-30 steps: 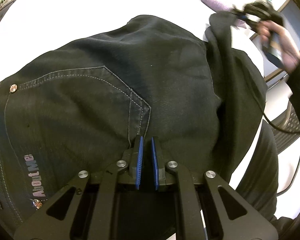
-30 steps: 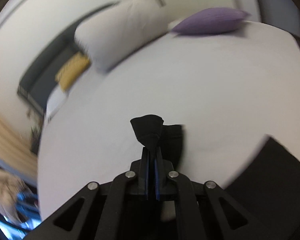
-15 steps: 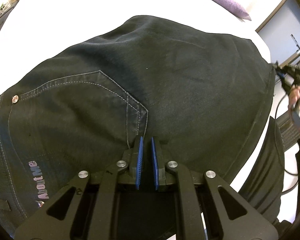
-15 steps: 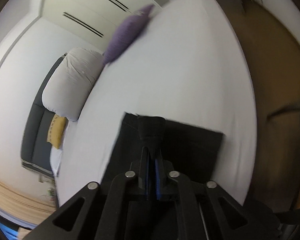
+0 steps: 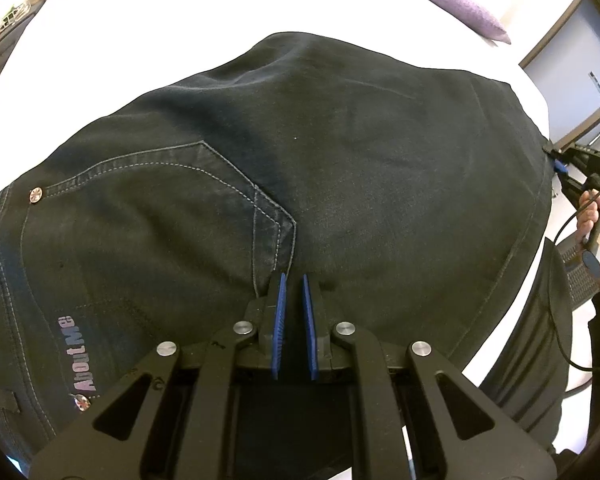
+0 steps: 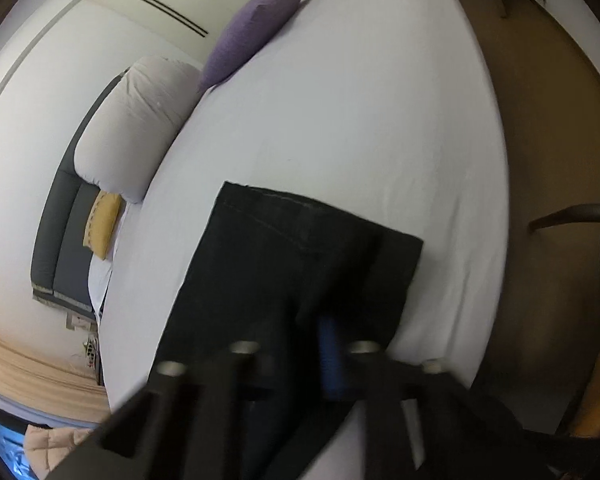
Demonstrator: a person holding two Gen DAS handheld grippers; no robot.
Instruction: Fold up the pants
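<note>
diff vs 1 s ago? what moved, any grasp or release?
The right gripper carried the pant leg across and down; the pants now lie folded flat on the bed. Whether it has released is blurred. The left gripper stays pinching fabric by the back pocket.

One text can be read: "AboutMe", in pale letters running sideways on the dark pants (image 5: 300, 184), at the lower left of the left wrist frame.

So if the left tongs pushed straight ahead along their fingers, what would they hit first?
Probably the black pants: the left tongs point right at the seat fabric beside the back pocket. They look already at or touching it, though depth is unclear.
</note>
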